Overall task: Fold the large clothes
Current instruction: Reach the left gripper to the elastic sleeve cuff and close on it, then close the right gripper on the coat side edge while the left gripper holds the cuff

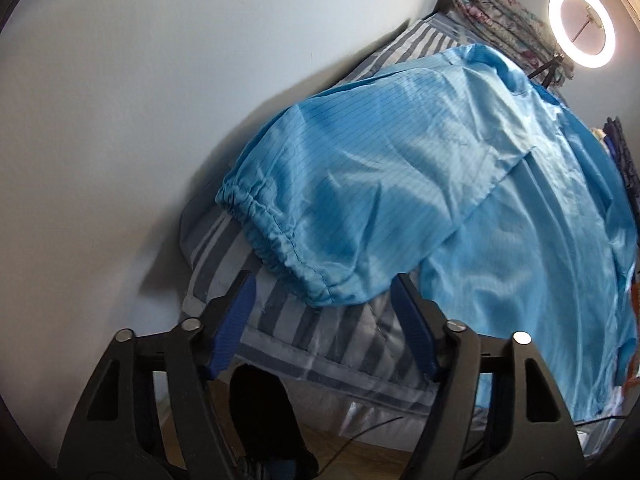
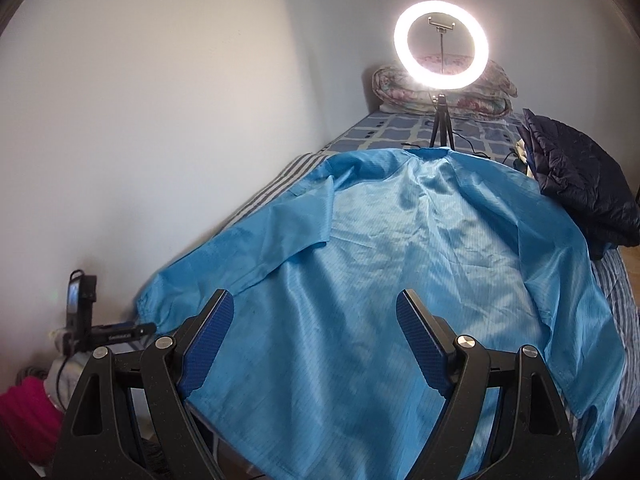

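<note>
A large light-blue jacket [image 2: 400, 264] lies spread flat on the striped bed cover [image 1: 280, 320], collar toward the far end. Its left sleeve [image 1: 360, 184] lies along the bed's wall side, and the elastic cuff [image 1: 272, 236] points at my left gripper [image 1: 324, 280]. That gripper is open and empty, with the cuff just above the gap between its blue pads. My right gripper [image 2: 316, 300] is open and empty over the jacket's lower hem. The left gripper also shows in the right wrist view [image 2: 120, 334], at the bed's near left corner.
A lit ring light on a tripod [image 2: 440, 44] stands on the bed past the collar. A folded floral quilt [image 2: 480, 96] lies at the far end. A dark puffer jacket [image 2: 576, 192] sits at the right edge. A white wall [image 2: 160, 120] runs along the left. Pink cloth [image 2: 28, 412] lies low left.
</note>
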Motion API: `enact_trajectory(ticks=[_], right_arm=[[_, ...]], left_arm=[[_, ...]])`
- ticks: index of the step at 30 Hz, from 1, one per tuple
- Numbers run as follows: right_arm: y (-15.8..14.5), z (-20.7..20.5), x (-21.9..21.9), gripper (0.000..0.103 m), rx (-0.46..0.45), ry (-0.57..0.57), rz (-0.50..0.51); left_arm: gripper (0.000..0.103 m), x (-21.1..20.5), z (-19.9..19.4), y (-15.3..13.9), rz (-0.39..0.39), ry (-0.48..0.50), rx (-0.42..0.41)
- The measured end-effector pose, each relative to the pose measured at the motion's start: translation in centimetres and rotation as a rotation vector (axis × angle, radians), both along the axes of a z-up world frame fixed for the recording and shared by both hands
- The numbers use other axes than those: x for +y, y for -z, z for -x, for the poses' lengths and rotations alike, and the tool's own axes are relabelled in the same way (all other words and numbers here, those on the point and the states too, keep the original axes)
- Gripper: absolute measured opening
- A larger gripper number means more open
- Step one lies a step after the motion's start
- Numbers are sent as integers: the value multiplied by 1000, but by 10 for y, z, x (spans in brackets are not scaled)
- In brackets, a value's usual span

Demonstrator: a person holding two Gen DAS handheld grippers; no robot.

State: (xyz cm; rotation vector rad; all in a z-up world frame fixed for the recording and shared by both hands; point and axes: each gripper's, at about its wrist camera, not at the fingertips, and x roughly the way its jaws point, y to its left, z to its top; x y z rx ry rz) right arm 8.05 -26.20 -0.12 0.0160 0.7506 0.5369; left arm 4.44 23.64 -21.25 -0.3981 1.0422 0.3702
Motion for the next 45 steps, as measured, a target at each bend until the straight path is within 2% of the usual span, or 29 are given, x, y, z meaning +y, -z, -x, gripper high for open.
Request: enact_trajectory(ticks=[3, 5, 8, 12, 14, 19, 24, 27, 30, 33, 39, 45], right_arm=[[-1, 2, 2, 83, 0, -15, -6], [-3, 4, 3, 83, -6, -24, -11], [-3, 5, 5, 83, -9, -41, -7], [3, 1, 3, 83, 15, -38, 2], [8, -4, -1, 82, 42, -23, -4], [18, -19, -6, 63, 125, -8, -36], [20, -47, 13, 62, 168, -69, -34], [14, -80, 45, 62, 170, -166, -8], [17, -121, 86, 62, 253, -237, -39], [26, -153, 138, 62, 286, -296, 5], [64, -195, 228, 62, 425, -355, 33], [100, -218, 296, 62, 492, -383, 105]], left_arm=[[39, -3, -12, 7, -84, 20, 36], [2, -9, -20, 9, -158, 52, 39], [2, -21, -23, -5, -207, 101, -30], [2, -40, -27, -35, -308, 163, -127], [2, -49, -28, -53, -322, 206, -180], [2, -66, -21, -84, -316, 303, -269], [2, -106, -12, -95, -384, 472, -315], [2, -123, -9, -97, -399, 540, -336], [2, -138, 2, -92, -394, 588, -348], [2, -151, 11, -87, -411, 635, -349], [2, -160, 12, -75, -411, 701, -335], [2, -163, 15, -75, -419, 735, -345]])
